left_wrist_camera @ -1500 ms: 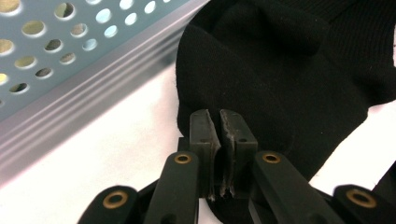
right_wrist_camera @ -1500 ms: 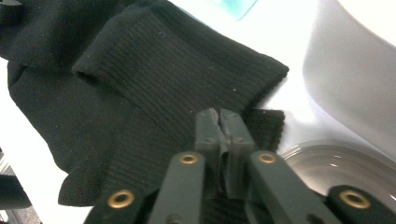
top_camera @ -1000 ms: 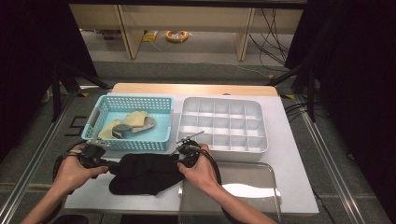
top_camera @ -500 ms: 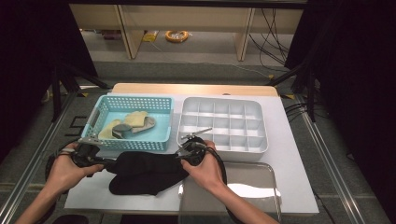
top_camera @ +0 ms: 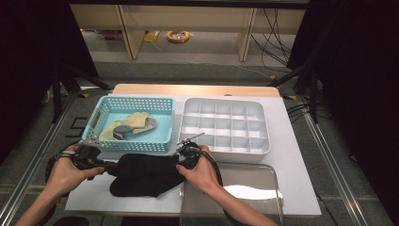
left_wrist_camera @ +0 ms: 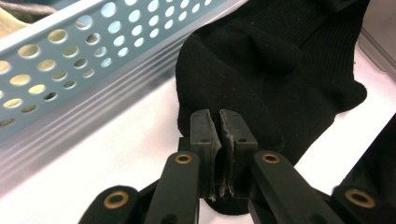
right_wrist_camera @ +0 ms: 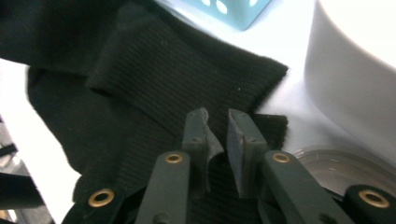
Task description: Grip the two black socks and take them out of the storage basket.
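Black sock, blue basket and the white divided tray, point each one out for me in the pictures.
black sock (top_camera: 141, 176): high view, middle of the fabric between the two hands.
blue basket (top_camera: 136, 102): high view, far rim.
white divided tray (top_camera: 221, 101): high view, far rim.

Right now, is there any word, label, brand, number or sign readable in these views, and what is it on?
None: no readable text on the blue basket, white compartment tray, black sock, metal tray or the items on the floor beyond the table.
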Motion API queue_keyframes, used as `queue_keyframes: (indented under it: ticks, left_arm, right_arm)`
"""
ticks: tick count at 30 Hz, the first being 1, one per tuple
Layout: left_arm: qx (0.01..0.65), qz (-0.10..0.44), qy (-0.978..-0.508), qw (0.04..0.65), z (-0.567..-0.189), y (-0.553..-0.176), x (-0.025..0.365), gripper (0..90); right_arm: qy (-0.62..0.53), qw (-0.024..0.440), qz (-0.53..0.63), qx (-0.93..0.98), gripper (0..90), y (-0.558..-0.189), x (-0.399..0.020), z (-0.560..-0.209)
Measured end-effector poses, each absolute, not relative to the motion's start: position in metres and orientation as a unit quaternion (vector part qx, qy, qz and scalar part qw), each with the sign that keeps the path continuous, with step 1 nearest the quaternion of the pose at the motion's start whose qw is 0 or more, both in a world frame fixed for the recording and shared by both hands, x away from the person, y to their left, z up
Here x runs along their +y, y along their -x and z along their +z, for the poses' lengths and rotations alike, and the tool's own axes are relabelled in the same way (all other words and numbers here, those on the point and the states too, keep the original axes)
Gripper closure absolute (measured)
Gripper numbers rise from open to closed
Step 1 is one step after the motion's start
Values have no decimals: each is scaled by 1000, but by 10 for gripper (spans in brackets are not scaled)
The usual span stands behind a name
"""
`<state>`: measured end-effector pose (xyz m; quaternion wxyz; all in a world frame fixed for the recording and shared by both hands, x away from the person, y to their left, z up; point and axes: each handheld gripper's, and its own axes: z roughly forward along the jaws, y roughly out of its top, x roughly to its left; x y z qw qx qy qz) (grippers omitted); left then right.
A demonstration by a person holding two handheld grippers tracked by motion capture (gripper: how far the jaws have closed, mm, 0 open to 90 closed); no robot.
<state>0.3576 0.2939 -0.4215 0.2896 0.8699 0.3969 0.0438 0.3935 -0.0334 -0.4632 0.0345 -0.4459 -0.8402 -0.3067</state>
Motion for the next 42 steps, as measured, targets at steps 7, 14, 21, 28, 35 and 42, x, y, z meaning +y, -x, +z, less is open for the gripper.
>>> queue_keyframes:
  ticks: [7, 14, 21, 28, 35, 42]
  left_arm:
    - [404, 42, -865, 296, -424, -358, 290, 838]
    - [410, 44, -860, 302, -421, -358, 293, 838]
    - [401, 39, -859, 317, -407, -350, 304, 838]
    - [404, 11, -839, 363, -401, -336, 310, 840]
    - [398, -9, -840, 368, -394, -330, 313, 841]
    - [385, -42, -871, 304, -424, -336, 314, 833]
  right_arm:
    - [428, 0, -278, -860, 802, -391, -23, -468]
    - [426, -14, -282, -860, 894, -386, -23, -464]
    - [430, -1, -321, -844, 894, -384, -47, -429]
    - [419, 41, -340, -841, 894, -376, -70, -421]
    - [415, 49, -348, -839, 895, -374, -80, -414]
    - [409, 54, -317, -854, 894, -380, -81, -432]
